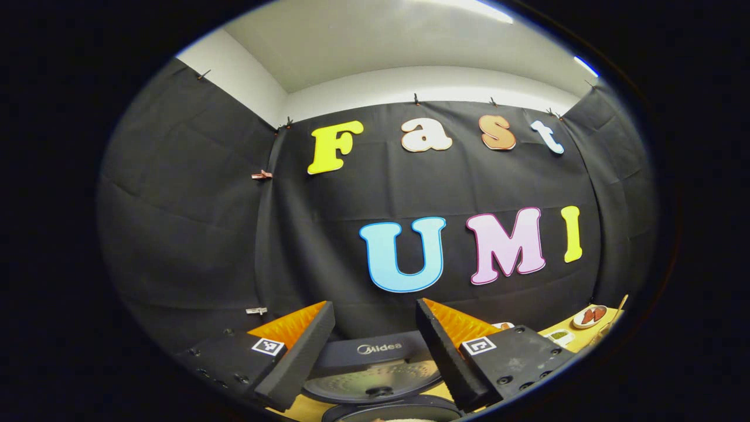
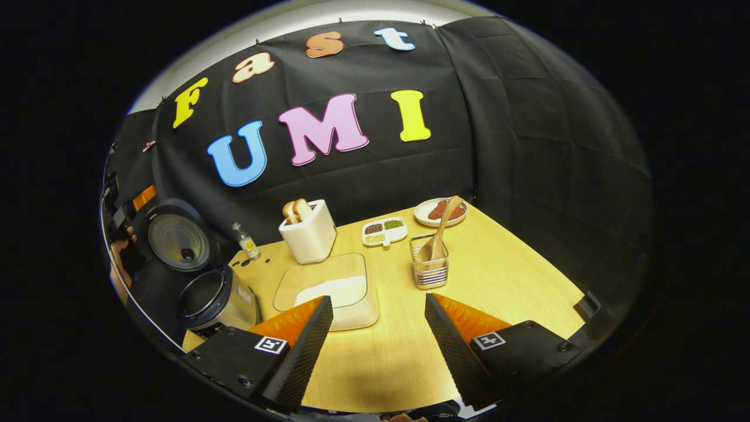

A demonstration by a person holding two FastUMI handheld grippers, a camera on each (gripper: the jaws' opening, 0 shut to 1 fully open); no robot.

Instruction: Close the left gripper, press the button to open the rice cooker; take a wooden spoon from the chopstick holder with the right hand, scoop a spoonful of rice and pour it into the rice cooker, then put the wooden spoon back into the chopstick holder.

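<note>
In the right gripper view, the rice cooker (image 2: 214,299) stands at the far left edge of the counter (image 2: 515,275), its lid (image 2: 177,234) raised upright behind the pot. A hand (image 2: 120,258) shows at the left edge beside the lid. To the right of the cooker are a small bottle (image 2: 245,240), a white toaster (image 2: 309,237) with bread in its slots, and, in front of the toaster, a clear tray of rice (image 2: 328,290). The tray lies just ahead of the left finger of the right gripper (image 2: 378,334). Further right sit a small divided dish (image 2: 384,230), the wire chopstick holder (image 2: 430,266) and a plate (image 2: 439,212) near the back wall. The wooden spoon (image 2: 439,234) stands in the holder, bowl down, handle leaning back toward the plate. The holder lies ahead of the gap between the fingers, slightly toward the right finger and apart from both. The right gripper's fingers are spread wide and hold nothing; they touch nothing. In the left gripper view, the cooker's raised lid (image 1: 375,375) lies directly between and beyond the fingers of the left gripper (image 1: 375,351), with the pot rim (image 1: 398,410) at the bottom edge. These fingers are likewise spread wide and grip nothing; contact with the lid cannot be determined.
</note>
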